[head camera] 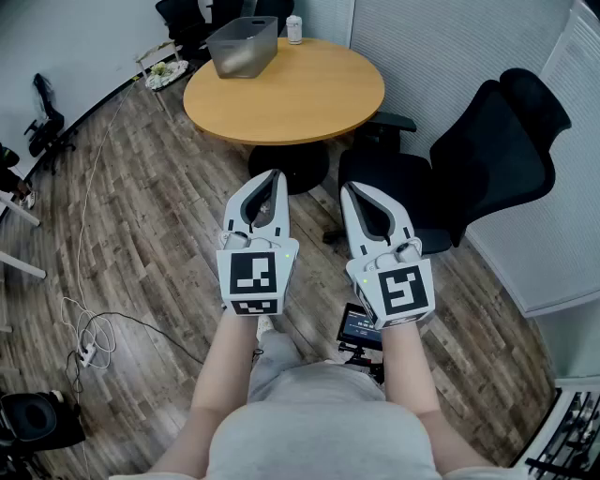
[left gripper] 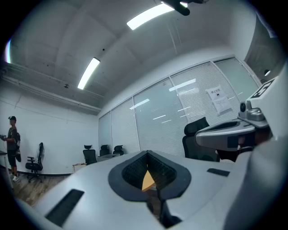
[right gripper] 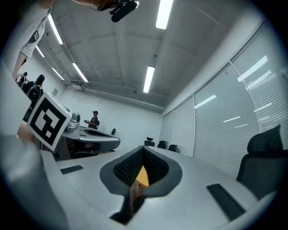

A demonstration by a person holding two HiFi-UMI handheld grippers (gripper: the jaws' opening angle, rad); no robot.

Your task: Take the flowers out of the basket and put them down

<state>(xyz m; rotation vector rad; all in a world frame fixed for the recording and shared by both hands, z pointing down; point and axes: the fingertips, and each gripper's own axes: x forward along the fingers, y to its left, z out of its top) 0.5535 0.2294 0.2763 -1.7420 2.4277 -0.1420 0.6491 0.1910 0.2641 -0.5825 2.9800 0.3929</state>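
A grey mesh basket (head camera: 244,45) stands on the far left part of the round wooden table (head camera: 300,94); I cannot make out flowers inside it. Both grippers are held side by side at waist height, well short of the table and pointing at it. My left gripper (head camera: 273,177) is shut, with nothing between its tips. My right gripper (head camera: 353,191) is shut and empty too. In the left gripper view the left gripper (left gripper: 147,154) shows its tips together, with a sliver of table behind. The right gripper view has the right gripper (right gripper: 143,150) with tips together the same way.
A white can (head camera: 294,29) stands behind the basket. A black office chair (head camera: 469,159) sits right of the table, and more dark chairs (head camera: 192,19) stand beyond it. Cables (head camera: 89,337) lie on the wood floor at left. A person (right gripper: 93,120) stands far off across the room.
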